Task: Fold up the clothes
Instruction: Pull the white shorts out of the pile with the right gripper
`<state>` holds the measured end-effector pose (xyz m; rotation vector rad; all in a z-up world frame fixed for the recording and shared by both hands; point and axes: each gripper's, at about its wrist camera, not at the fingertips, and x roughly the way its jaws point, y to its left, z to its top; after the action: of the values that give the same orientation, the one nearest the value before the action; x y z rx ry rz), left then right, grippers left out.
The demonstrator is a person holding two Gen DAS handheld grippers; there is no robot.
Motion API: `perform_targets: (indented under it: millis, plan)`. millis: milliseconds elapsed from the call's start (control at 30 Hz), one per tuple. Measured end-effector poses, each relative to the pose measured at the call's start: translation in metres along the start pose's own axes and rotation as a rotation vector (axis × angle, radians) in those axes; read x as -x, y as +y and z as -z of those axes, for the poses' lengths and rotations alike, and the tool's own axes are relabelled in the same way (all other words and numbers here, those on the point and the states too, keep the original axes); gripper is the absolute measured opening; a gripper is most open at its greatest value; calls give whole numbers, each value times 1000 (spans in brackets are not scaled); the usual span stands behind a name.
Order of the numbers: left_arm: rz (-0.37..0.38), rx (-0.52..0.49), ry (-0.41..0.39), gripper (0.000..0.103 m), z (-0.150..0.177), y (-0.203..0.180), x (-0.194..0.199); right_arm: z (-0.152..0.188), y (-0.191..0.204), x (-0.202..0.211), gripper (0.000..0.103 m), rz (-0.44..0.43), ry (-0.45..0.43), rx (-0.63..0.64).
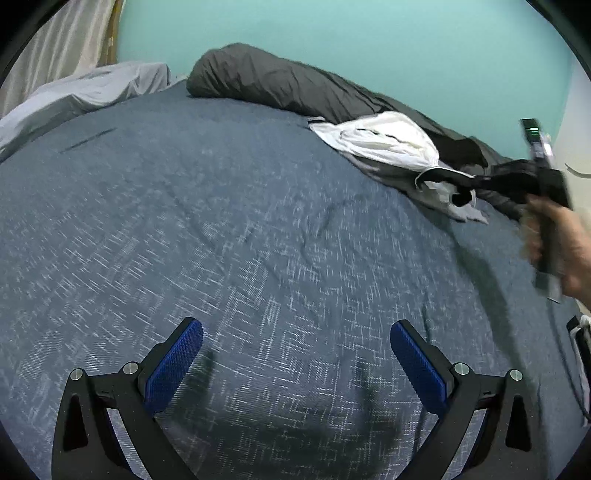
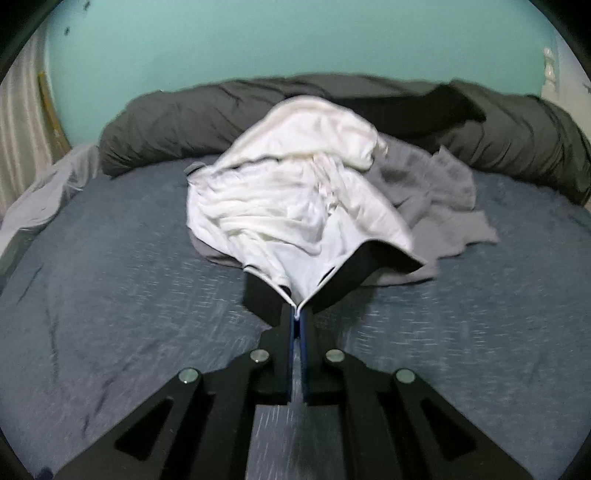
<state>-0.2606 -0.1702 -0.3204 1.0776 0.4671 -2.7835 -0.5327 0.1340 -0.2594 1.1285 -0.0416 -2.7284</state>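
Blue woven bedspread under teal wall, grey duvet behind.

White garment crumpled on grey garment (black-trimmed edge lifted).

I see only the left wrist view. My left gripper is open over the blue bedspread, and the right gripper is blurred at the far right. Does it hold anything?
Observer: Yes. In the right wrist view the right gripper is shut on the edge of the white garment.
Operator: Is the garment lifted off the bed?
Observer: Only the pinched edge rises toward the gripper; the rest lies bunched on the bedspread.
Operator: Is something under it?
Observer: A grey garment lies partly beneath it and spreads to its right.
Operator: And behind?
Observer: A dark grey duvet runs along the teal wall.
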Motion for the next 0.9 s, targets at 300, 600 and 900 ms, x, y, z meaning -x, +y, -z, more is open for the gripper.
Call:
perform_targets:
  millis: [300, 600, 900]
  plan:
    - [12, 1, -58, 103, 2, 4, 35, 12, 5, 135, 2, -55, -70, 32]
    - [40, -38, -71, 103, 28, -10, 86, 40, 13, 272, 2, -80, -116, 93]
    - [70, -46, -85, 103, 49, -11, 134, 38, 27, 398, 2, -120, -198, 167]
